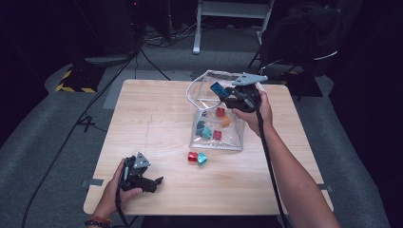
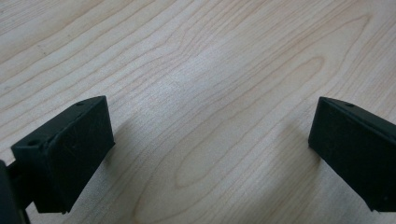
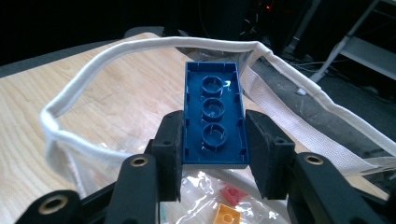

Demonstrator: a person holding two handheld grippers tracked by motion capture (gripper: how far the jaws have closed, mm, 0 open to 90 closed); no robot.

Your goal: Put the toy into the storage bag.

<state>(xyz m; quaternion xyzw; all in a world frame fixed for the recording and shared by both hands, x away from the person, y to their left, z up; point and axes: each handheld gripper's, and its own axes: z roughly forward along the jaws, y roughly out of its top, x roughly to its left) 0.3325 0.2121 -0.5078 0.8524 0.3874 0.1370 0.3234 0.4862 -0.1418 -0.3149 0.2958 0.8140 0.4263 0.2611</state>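
Right claw [image 3: 214,156] clamped on blue brick [image 3: 215,114], underside up, over mouth of clear bag [image 1: 216,137]. Left claw [image 1: 154,183] wide open, empty, low over table [image 1: 152,118].

High view overlooks the table [image 1: 157,118]; 2 gripper views sit close, all sharing its wood.

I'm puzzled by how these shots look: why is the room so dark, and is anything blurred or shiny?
High view: only the table is lit, the surroundings near black, the picture soft. Left gripper view: even light, soft shadows beside the two jaws on the wood. Right gripper view: the blue brick is sharp, with small glints on its underside; the clear bag gleams, and the background is dark.
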